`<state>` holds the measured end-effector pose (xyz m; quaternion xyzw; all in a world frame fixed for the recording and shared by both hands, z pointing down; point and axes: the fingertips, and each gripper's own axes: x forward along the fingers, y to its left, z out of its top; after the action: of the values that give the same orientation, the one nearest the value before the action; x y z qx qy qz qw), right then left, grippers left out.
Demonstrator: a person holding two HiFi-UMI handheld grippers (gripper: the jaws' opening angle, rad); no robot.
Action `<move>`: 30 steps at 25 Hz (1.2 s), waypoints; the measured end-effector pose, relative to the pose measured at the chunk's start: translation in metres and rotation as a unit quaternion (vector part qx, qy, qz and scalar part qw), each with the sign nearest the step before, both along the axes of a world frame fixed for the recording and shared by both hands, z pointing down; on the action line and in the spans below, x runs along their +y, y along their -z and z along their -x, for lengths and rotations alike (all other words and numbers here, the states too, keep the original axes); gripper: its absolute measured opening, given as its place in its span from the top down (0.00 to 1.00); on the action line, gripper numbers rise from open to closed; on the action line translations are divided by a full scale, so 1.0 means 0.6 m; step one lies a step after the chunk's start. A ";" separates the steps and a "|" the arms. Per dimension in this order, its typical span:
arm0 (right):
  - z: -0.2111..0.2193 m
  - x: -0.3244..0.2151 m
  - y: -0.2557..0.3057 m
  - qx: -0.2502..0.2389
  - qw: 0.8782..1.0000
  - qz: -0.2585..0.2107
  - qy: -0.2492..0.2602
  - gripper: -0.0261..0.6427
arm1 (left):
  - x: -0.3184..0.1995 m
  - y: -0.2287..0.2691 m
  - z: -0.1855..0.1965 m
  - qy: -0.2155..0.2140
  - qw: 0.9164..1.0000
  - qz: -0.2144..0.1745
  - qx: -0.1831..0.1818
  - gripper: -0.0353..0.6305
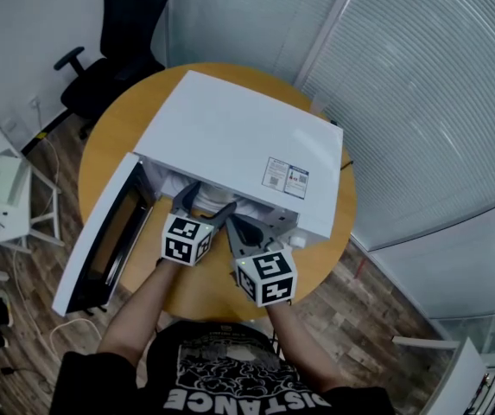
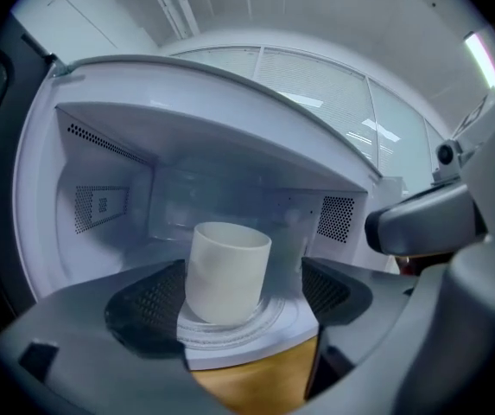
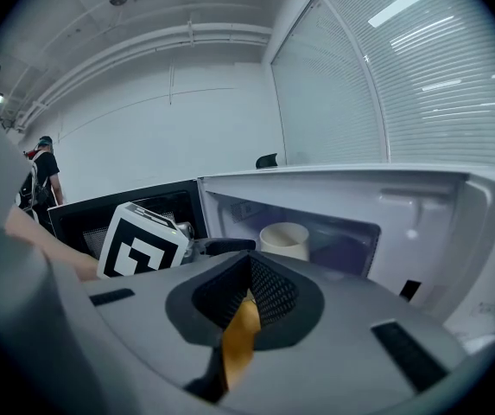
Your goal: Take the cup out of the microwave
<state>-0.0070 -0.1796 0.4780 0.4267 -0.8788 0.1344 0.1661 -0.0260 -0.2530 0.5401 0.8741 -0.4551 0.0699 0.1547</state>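
Note:
A white microwave [image 1: 238,137] stands on a round wooden table [image 1: 199,294], its door [image 1: 100,245] swung open to the left. Inside, an off-white cup [image 2: 227,271] stands upright on the glass turntable [image 2: 260,322]. My left gripper [image 2: 238,299] is at the oven mouth, open, with the cup between its dark pads [image 2: 148,305] and a gap on each side. My right gripper [image 1: 240,230] hovers just right of it outside the cavity, shut on nothing. From the right gripper view the cup [image 3: 285,239] shows beyond the shut right gripper [image 3: 245,296].
The open door blocks the left side of the oven mouth. A black office chair [image 1: 117,50] stands behind the table and a white rack [image 1: 5,193] at the far left. Window blinds [image 1: 420,85] run along the right. A person [image 3: 44,175] stands far off.

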 end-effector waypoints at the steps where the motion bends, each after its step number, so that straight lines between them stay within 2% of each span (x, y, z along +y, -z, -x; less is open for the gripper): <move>1: 0.001 -0.001 -0.001 0.001 1.000 0.000 -0.001 0.94 | -0.002 -0.003 -0.001 -0.003 1.000 0.001 0.000 0.32; 12: -0.001 -0.023 -0.008 0.004 1.000 0.004 -0.012 0.94 | -0.041 -0.014 -0.012 -0.033 0.999 -0.008 -0.008 0.23; 30: -0.022 -0.040 -0.025 0.006 0.999 0.017 -0.032 0.94 | -0.081 -0.029 -0.031 -0.040 0.999 -0.011 -0.023 0.22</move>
<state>0.0064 -0.2033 0.4930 0.4525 -0.8612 0.1518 0.1744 -0.0074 -0.3018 0.5573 0.8917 -0.4236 0.0908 0.1312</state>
